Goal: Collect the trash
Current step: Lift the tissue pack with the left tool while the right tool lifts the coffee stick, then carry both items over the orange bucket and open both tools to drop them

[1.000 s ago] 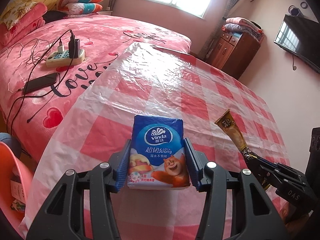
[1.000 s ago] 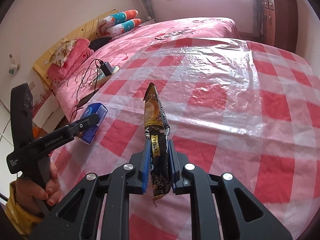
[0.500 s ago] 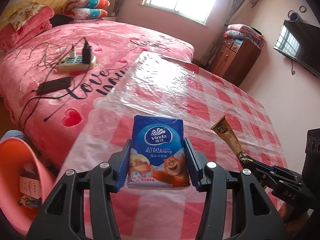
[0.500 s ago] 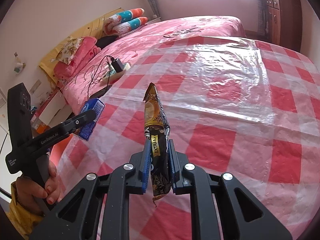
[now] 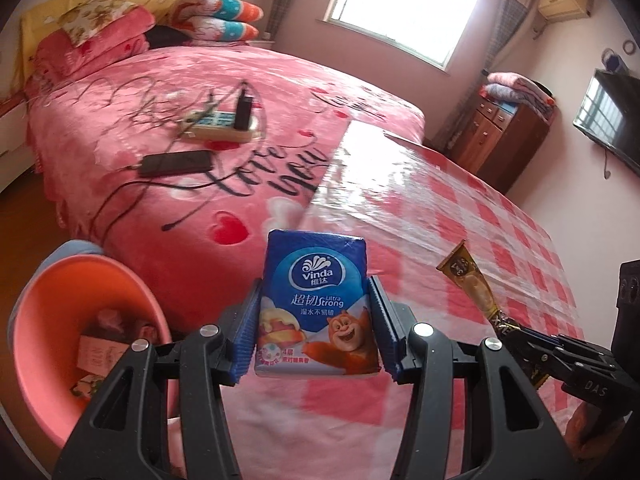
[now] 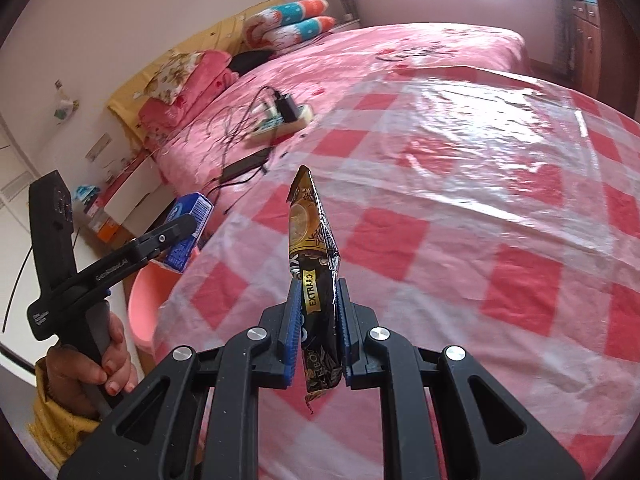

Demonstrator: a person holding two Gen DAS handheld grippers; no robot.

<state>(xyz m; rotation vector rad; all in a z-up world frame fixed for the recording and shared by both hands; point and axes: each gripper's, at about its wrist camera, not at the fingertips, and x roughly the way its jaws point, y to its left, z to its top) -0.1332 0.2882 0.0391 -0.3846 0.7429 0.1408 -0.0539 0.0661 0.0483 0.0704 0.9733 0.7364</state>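
My left gripper (image 5: 314,300) is shut on a blue Vinda tissue pack (image 5: 316,292), held upright over the left edge of the checked table cover (image 5: 440,208). That pack (image 6: 186,236) and the left gripper (image 6: 176,232) also show at the left of the right wrist view, above the rim of the pink bin (image 6: 146,300). My right gripper (image 6: 318,292) is shut on a black and gold sachet wrapper (image 6: 314,240) that sticks up from the jaws. The wrapper (image 5: 468,284) shows at the right of the left wrist view. The pink bin (image 5: 52,312), with several scraps inside, stands low at the left.
A pink bed (image 5: 200,92) holds a power strip (image 5: 220,124) with a charger, a black phone (image 5: 176,162) and trailing cables. A wooden cabinet (image 5: 504,132) and a wall screen (image 5: 608,124) lie at the far right. A hand (image 6: 100,364) grips the left tool.
Both grippers have carried their loads leftwards, from over the table to its left edge. The pink bin has come much further into view at lower left. Both grips are unchanged.
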